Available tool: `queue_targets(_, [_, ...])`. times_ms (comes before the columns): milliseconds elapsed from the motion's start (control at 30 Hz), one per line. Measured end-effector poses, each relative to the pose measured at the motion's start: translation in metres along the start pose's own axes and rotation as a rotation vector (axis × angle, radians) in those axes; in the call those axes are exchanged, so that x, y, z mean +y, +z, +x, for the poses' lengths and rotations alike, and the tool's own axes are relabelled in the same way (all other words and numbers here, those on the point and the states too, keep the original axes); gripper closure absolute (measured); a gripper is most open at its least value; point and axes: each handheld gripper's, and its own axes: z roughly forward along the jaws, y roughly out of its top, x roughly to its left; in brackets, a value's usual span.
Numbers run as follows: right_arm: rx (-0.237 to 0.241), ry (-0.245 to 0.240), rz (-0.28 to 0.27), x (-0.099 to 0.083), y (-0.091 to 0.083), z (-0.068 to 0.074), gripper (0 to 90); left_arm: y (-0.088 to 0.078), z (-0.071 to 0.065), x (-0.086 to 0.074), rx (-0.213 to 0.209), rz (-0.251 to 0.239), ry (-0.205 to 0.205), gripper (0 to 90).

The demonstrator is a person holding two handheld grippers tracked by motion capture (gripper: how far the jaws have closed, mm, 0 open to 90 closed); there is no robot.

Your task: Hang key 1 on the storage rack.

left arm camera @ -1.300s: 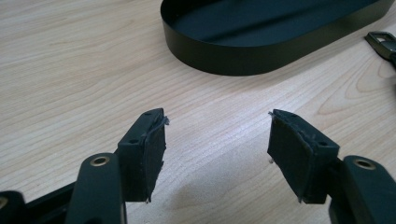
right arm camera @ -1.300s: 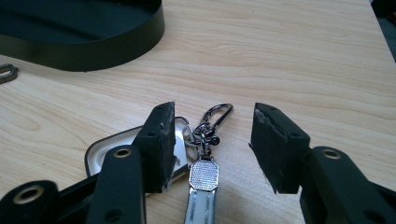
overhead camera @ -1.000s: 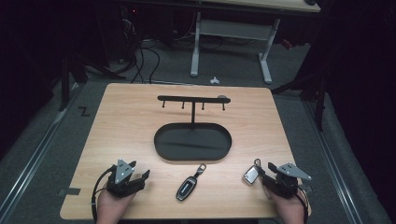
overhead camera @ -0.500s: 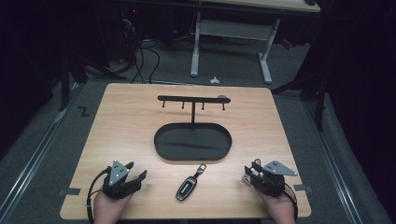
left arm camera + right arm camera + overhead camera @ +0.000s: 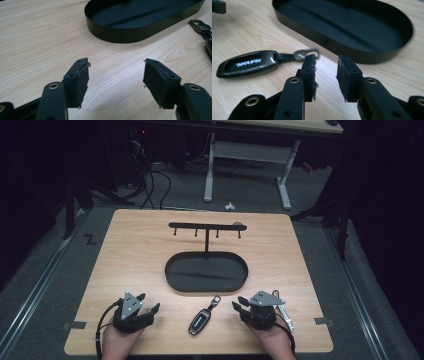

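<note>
A dark key fob [image 5: 200, 322] with a strap and metal ring lies on the wooden table [image 5: 125, 260], just in front of a black oval tray [image 5: 170, 275]. My right gripper [image 5: 238, 302] sits to the right of the fob. In the right gripper view, the right gripper [image 5: 326, 58] has a narrow gap. Its jaws have just been closing with nothing between them. The fob [image 5: 247, 63] lies to their left, its ring [image 5: 305, 53] just beyond one jaw tip. My left gripper [image 5: 149, 301] rests to the left of the fob. The left gripper [image 5: 116, 65] is open over bare wood.
A black hook rack [image 5: 206, 226] stands on a post at the tray's far side. The tray wall [image 5: 120, 37] is ahead of the left jaws, with the fob's clasp [image 5: 200, 25] at the right. A small pale object [image 5: 285, 314] lies by the right hand.
The right gripper has moved left across the front of the table towards the key fob, and its jaws have narrowed. The left gripper has stayed where it was.
</note>
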Motion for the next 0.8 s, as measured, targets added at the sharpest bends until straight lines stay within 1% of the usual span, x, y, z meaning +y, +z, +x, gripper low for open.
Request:
queue_targets(33, [0.006,-0.002,0.002,0.002,0.003,0.003,69.1,0.000,0.000,0.000,-0.001,-0.002,0.001,37.1])
queue_targets(67, [0.024,-0.017,0.002,0.008,0.009,0.012,69.9,0.000,0.000,0.000,-0.001,-0.005,0.000,36.9])
queue_targets(100, [0.024,-0.017,0.002,0.008,0.009,0.012,69.9,0.000,0.000,0.000,-0.002,-0.006,-0.001,36.9])
queue_targets(133, [0.031,-0.026,-0.001,0.010,0.011,0.017,71.3,0.000,0.000,0.000,-0.003,-0.007,-0.002,36.7])
queue_targets(167, [0.057,-0.028,-0.002,0.012,0.014,0.026,80.6,0.000,0.000,0.000,-0.002,-0.009,-0.003,36.7])
queue_targets(200, [0.057,-0.028,-0.002,0.012,0.014,0.026,80.6,-0.001,0.000,-0.001,-0.002,-0.008,-0.002,36.7])
queue_targets(233, [0.069,-0.026,-0.005,0.011,0.015,0.029,87.4,-0.001,0.000,-0.001,-0.001,-0.008,-0.003,36.7])
queue_targets(267, [0.100,-0.026,-0.011,0.009,0.016,0.036,90.0,-0.001,0.000,-0.001,0.000,-0.007,-0.003,36.7])
queue_targets(300, [0.100,-0.026,-0.011,0.009,0.016,0.036,90.0,-0.001,0.000,-0.001,0.000,-0.007,-0.003,36.7])
queue_targets(367, [0.123,-0.053,-0.001,0.009,0.017,0.043,90.0,-0.002,0.000,-0.002,0.003,-0.007,-0.002,36.7])
queue_targets(400, [0.145,-0.051,-0.002,0.009,0.017,0.046,90.0,-0.002,0.000,-0.002,0.005,-0.006,-0.001,36.7])
queue_targets(433, [0.155,-0.055,-0.001,0.009,0.018,0.049,90.0,-0.003,-0.001,-0.003,0.008,-0.007,-0.002,36.7])
queue_targets(500, [0.181,-0.078,0.006,0.010,0.024,0.058,90.0,-0.005,0.000,-0.004,0.011,-0.005,-0.002,36.7])
queue_targets(633, [0.221,-0.112,0.023,0.011,0.036,0.071,89.8,-0.009,0.001,-0.007,0.017,-0.006,-0.005,36.6])
queue_targets(700, [0.234,-0.140,0.041,0.011,0.042,0.078,89.9,-0.012,0.002,-0.008,0.020,-0.004,-0.009,36.6])
queue_targets(800, [0.250,-0.159,0.064,0.011,0.048,0.085,89.9,-0.016,0.005,-0.010,0.020,-0.010,-0.028,36.7])
